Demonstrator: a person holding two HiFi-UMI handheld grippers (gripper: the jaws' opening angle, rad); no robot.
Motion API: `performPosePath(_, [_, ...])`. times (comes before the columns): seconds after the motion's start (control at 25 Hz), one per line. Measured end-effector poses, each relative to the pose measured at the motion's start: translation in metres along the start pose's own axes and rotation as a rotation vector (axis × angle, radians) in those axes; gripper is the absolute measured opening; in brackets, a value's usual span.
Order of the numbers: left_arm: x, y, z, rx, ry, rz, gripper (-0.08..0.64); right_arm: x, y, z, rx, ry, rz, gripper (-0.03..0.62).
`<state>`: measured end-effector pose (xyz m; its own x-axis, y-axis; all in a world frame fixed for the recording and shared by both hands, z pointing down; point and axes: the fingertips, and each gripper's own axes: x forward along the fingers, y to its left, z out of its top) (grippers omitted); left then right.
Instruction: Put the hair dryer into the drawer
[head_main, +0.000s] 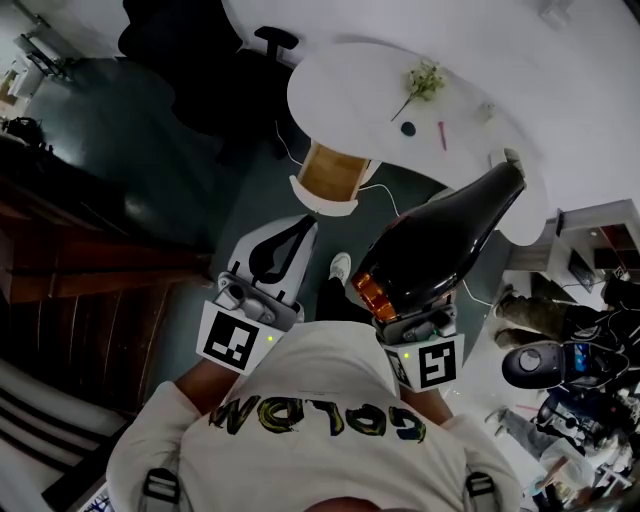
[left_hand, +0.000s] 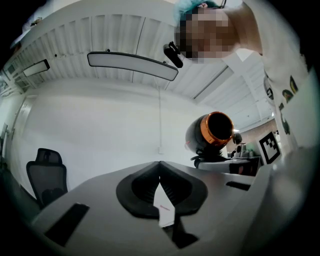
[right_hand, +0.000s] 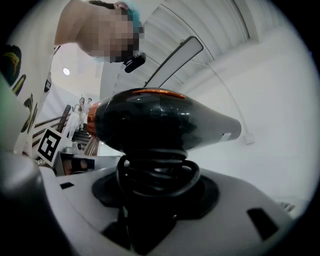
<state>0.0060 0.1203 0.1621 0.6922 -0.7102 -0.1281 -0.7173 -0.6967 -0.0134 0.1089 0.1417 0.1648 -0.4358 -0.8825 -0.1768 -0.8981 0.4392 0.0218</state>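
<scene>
A black hair dryer (head_main: 440, 245) with an orange rear ring is carried in front of my chest, its nozzle pointing up and to the right. My right gripper (head_main: 412, 315) is shut on its handle, which has the black cord (right_hand: 157, 175) coiled round it. In the right gripper view the dryer body (right_hand: 160, 120) fills the middle above the jaws. My left gripper (head_main: 303, 230) is held beside it, shut, its tips touching, with only a small white tag (left_hand: 164, 206) showing in the gap. From the left gripper view the dryer (left_hand: 212, 132) shows at the right. No drawer is in view.
A white round table (head_main: 350, 90) with a flower sprig (head_main: 425, 82) stands ahead, with a wooden-seated stool (head_main: 330, 172) at its near edge. A black office chair (head_main: 200, 60) is at the far left. Dark wooden furniture (head_main: 80, 280) runs along the left; cluttered shelves (head_main: 590, 250) are on the right.
</scene>
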Motion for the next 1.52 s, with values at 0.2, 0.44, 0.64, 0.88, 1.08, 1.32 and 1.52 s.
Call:
performPosePath(0.2, [0.073,0.01,0.002,-0.005,0.008,0.022,0.012,0.035,-0.065,0.002,0.013,0.014,0.02,0.247])
performPosePath(0.44, [0.122,0.024,-0.005,-0.013,0.014,0.052,0.012,0.065,-0.109,-0.004,0.019,0.024,0.046,0.248])
performPosePath(0.64, [0.142,0.043,-0.008,-0.026,0.023,0.085,0.012,0.093,-0.128,-0.01,0.02,0.04,0.069,0.247])
performPosePath(0.88, [0.152,0.079,-0.006,-0.022,0.012,0.105,0.012,0.13,-0.126,-0.016,0.022,0.046,0.093,0.247])
performPosePath(1.08, [0.157,0.113,-0.003,-0.034,0.015,0.1,0.012,0.167,-0.119,-0.013,0.021,0.042,0.087,0.248])
performPosePath(1.32, [0.159,0.145,-0.005,-0.035,0.031,0.085,0.012,0.194,-0.114,-0.02,0.01,0.063,0.085,0.247])
performPosePath(1.52, [0.161,0.161,-0.023,-0.054,0.079,0.07,0.012,0.203,-0.109,-0.043,0.014,0.137,0.12,0.247])
